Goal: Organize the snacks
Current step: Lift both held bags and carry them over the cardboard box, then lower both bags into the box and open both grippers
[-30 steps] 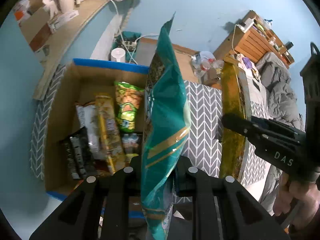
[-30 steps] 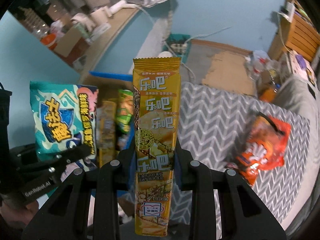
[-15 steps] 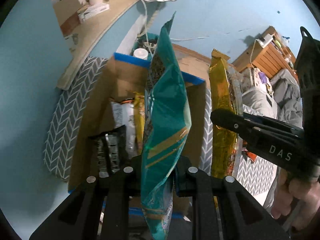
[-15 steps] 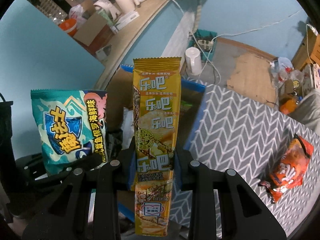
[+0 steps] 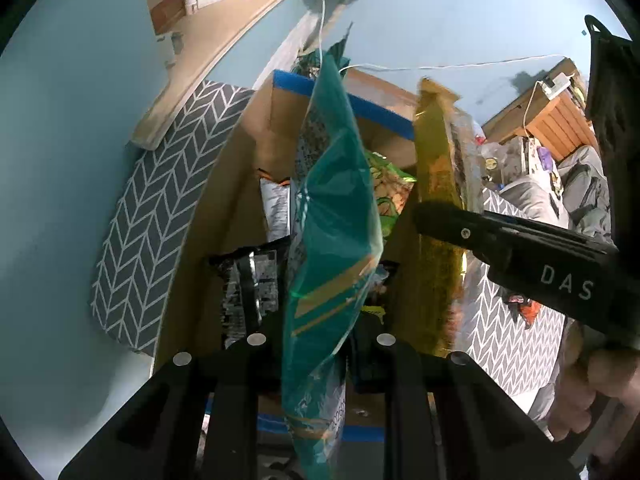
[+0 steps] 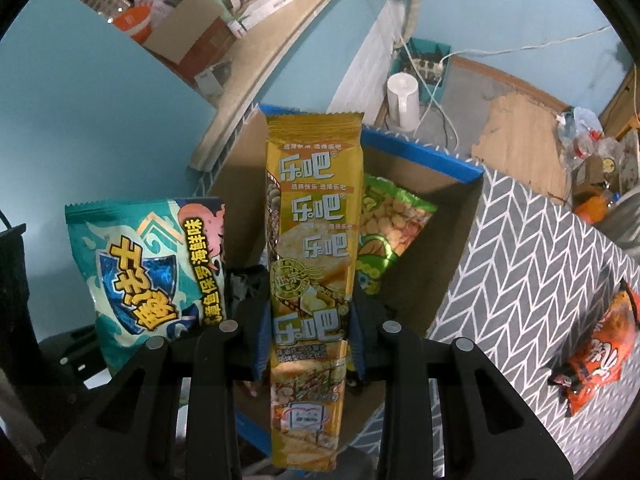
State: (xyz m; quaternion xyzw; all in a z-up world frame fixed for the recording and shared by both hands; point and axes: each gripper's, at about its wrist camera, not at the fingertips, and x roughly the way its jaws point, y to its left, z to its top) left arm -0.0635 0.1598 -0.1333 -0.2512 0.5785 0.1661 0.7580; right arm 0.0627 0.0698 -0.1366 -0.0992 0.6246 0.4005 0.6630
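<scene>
The grey cloth with a white herringbone pattern (image 6: 532,256) covers the surface under everything. On it sits the open brown cardboard box with blue tape along its rim (image 6: 424,152), and both grippers are poised above its opening, pointing steeply down.

Inside the box lie several packets — a green bag printed with round yellow crackers (image 6: 388,224) leaning toward the far wall, a black-and-silver foil packet (image 5: 248,284) near the front, and a white packet (image 5: 276,216) between them.

The left gripper (image 5: 320,340) is clamped on a teal puffed snack bag with an octopus drawing and yellow lettering (image 6: 148,264); in its own camera the bag shows edge-on, pinched at its lower part.

The right gripper (image 6: 310,320) carries a long, narrow yellow packet with white lettering (image 6: 314,240), upright between its blue-padded fingers (image 6: 260,336). Its jaws have just been opening a little, and the pads (as far as the view shows) press on the packet's sides.

A small orange snack bag (image 6: 600,356) lies on the cloth, well apart from the box, to its right.
</scene>
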